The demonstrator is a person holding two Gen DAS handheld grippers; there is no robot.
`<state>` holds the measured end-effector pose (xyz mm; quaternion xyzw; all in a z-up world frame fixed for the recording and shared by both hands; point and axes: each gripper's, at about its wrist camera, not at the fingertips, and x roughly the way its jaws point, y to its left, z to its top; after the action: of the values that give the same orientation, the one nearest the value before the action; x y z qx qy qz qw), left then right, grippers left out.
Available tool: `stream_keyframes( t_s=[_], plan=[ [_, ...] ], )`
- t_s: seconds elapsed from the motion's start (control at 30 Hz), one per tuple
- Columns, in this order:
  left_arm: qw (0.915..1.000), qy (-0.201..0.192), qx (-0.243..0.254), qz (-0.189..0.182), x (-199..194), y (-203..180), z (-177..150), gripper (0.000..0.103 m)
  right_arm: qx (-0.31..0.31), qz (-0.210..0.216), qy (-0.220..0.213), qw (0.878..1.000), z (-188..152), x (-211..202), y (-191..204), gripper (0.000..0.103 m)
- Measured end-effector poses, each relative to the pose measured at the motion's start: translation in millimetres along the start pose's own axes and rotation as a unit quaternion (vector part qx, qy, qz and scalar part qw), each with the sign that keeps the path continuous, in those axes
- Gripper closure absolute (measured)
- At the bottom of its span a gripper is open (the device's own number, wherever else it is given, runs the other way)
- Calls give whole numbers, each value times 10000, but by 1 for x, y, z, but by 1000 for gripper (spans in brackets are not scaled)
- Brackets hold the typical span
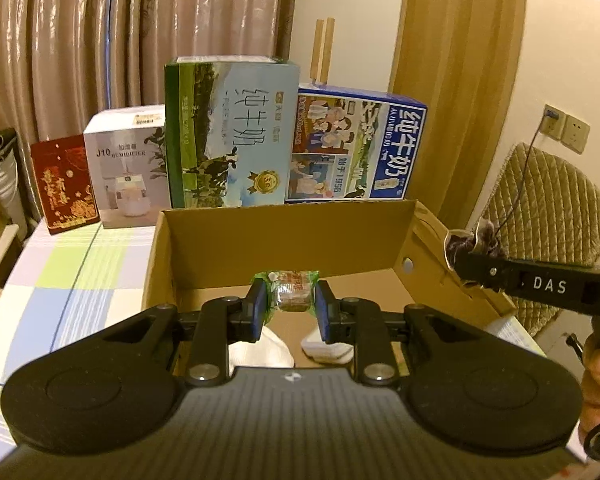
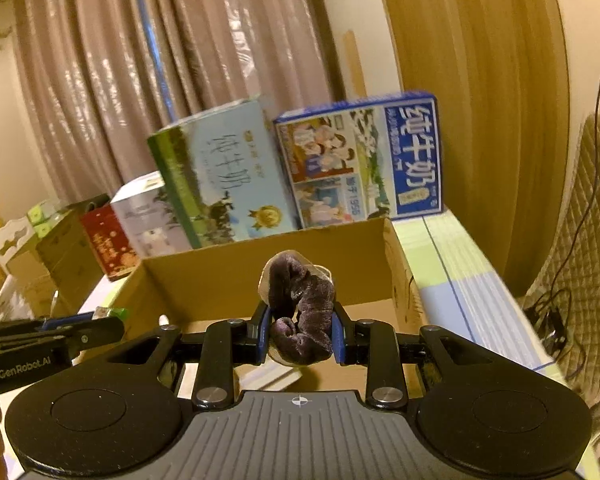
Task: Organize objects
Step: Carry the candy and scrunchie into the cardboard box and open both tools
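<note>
- Left claw (image 1: pixel 291 305): clamped on wrapped candy (image 1: pixel 291 295) w/ green ends, held over open cardboard box (image 1: pixel 284 240) on checked surface (image 1: pixel 72 276).
- Box floor: white items, partly hidden.
- Right claw (image 2: pixel 300 334): gripping purple velvet scrunchie (image 2: pixel 300 312), above same box nr right wall.
- Behind box: two milk cartons (image 1: pixel 232 136), upright.

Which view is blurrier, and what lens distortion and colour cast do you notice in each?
Right wrist view: blurrier; the print on the green milk carton is smeared, and the door frame bows. Left wrist view: sharper; the same carton's lettering reads cleanly, though the curtains curve at the edge. Both have a warm yellowish cast and dark fisheye corners.
</note>
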<state>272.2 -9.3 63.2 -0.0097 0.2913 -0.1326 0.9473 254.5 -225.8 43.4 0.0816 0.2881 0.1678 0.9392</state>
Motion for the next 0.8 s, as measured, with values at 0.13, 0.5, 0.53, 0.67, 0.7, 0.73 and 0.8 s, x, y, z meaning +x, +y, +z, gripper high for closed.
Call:
stream_keyframes(
  t_s=[0.13, 0.5, 0.53, 0.67, 0.7, 0.73, 0.8],
  plan=[
    [10000, 69, -59, -31, 19, 4, 3, 81, 142, -37, 114, 9998, 1, 18, -6, 76],
    [9994, 230, -263, -3, 44, 19, 2, 56, 279, -49, 360, 9990, -6, 40, -12, 76],
    [9994, 237, -255, 11, 44, 20, 1, 56, 317, -39, 377, 9988, -7, 41, -13, 76],
    [9993, 222, -287, 24, 39, 22, 0, 54, 381, -4, 338, 9987, -7, 43, -12, 75],
    [9994, 208, -292, 33, 38, 23, 0, 53, 400, 43, 279, 9988, -8, 42, -12, 63],
    [9994, 193, -299, 47, 37, 24, 0, 52, 425, 61, 222, 9988, -8, 42, -12, 45],
    [9994, 174, -306, 51, 35, 25, 0, 46, 505, 89, 146, 9986, -7, 40, -13, 37]
  ],
)
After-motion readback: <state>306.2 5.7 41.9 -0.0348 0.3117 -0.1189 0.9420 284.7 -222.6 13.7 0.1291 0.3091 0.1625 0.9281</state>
